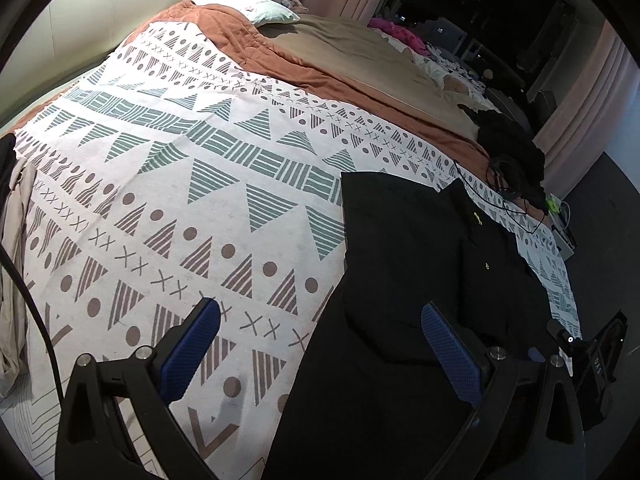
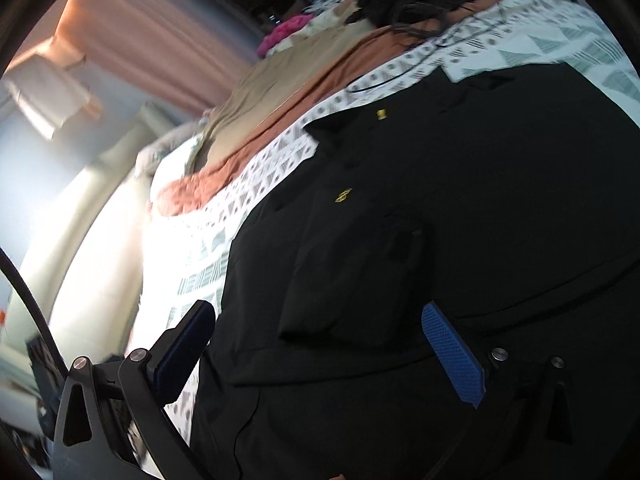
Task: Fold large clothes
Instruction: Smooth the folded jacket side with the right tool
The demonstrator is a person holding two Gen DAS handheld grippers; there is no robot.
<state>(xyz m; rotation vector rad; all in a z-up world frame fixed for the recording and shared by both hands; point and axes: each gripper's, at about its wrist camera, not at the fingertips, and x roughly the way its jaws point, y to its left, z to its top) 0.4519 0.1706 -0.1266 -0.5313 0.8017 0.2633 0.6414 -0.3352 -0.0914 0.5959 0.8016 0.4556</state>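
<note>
From the left wrist, the left gripper [image 1: 320,354] is hanging spread wide and empty over the patterned blanket [image 1: 180,184]; the black garment [image 1: 420,280] is lying on that blanket. From the right wrist, the right gripper [image 2: 320,354] is hovering released over the black garment [image 2: 460,200].

Black garment [image 1: 404,264]: matt woven cloth, smooth, w/ small shiny gold pin [image 2: 381,114] and gold embroidered emblem [image 2: 343,195]. Bedspread [image 1: 192,184]: printed cotton-like cloth, matt, slightly rough weave. Rust quilt [image 1: 248,36]: stitched, puckered fabric. Tan sheet [image 1: 352,52]: plain soft cloth. Left gripper [image 1: 320,350] & right gripper [image 2: 320,350]: matt black plastic frames, blue dimpled rubbery pads [image 1: 450,354], bright metal screw heads [image 1: 498,353].
</note>
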